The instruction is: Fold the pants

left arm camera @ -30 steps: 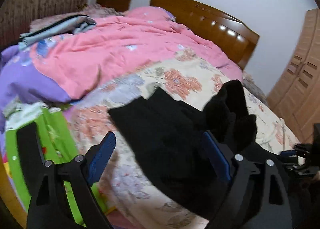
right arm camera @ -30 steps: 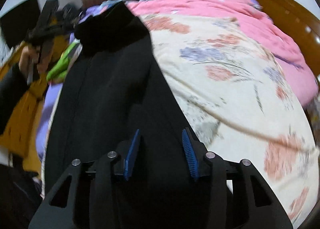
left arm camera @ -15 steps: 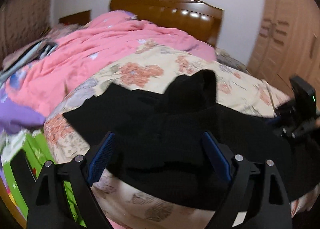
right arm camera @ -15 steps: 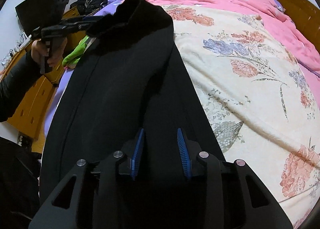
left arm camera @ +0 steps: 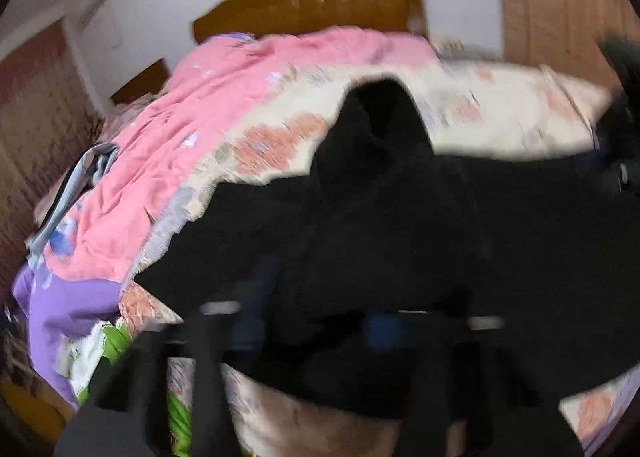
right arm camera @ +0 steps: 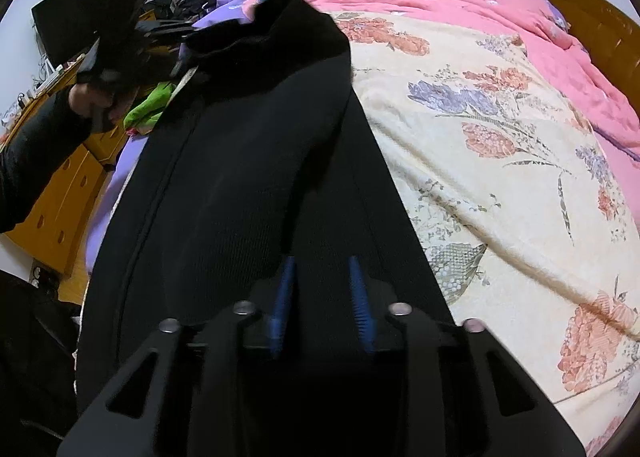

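Black pants (right arm camera: 256, 185) stretch along the bed's (right arm camera: 500, 177) near edge, the right gripper (right arm camera: 320, 297) clamped on one end and the left gripper (left arm camera: 312, 327), blurred, grip unclear, apparently readying the fold.

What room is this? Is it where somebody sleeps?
Yes, most likely a bedroom. A big bed fills it, with a wooden headboard, a floral sheet and a pink quilt. Black pants lie on the sheet for folding.

Blurred black pants (left arm camera: 380, 225) on floral bedspread (left arm camera: 500, 117), pink quilt (left arm camera: 240, 105) behind
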`<state>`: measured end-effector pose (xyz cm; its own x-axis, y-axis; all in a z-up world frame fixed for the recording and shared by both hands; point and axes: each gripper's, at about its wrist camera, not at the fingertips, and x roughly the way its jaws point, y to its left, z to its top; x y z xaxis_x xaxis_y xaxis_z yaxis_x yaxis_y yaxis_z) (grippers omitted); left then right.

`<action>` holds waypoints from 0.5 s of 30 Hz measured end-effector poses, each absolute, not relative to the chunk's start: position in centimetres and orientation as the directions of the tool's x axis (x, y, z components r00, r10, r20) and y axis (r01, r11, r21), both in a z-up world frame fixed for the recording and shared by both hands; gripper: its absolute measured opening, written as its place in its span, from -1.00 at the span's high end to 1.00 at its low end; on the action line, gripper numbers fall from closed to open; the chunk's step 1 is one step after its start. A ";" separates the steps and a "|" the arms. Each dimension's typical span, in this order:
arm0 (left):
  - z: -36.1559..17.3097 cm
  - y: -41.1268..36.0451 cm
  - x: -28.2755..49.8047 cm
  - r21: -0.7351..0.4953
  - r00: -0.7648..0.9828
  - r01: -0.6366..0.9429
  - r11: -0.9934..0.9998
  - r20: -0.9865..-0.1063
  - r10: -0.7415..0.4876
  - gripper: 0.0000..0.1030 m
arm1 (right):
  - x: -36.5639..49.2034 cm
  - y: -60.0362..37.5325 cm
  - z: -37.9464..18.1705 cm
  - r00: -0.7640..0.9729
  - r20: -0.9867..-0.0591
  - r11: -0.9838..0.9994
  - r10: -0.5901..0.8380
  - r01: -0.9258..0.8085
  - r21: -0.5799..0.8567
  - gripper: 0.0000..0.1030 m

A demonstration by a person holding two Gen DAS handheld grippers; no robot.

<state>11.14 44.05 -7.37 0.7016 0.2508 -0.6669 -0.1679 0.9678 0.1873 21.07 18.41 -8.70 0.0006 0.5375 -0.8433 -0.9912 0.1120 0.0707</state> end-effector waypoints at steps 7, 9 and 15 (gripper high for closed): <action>-1.4 50.6 7.5 -0.163 0.858 -0.322 0.933 -0.466 0.214 0.64 | 20.5 16.8 -5.2 0.094 -0.776 0.155 0.623 -0.988 0.004 0.84; -0.6 51.2 7.0 -0.154 0.862 -0.345 0.926 -0.442 0.248 0.67 | 21.0 16.1 -3.8 0.106 -0.745 0.176 0.659 -0.984 0.015 0.84; -5.7 53.5 9.3 -0.146 0.756 -0.417 0.897 -0.603 0.253 0.67 | 22.5 17.0 -7.5 0.127 -0.796 0.243 0.591 -0.970 0.026 0.83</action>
<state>9.26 53.49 -5.70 0.7562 0.2531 -0.6034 -0.4168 0.8972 -0.1461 22.54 17.04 -7.50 0.1272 0.5914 -0.7963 -0.9697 0.2430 0.0256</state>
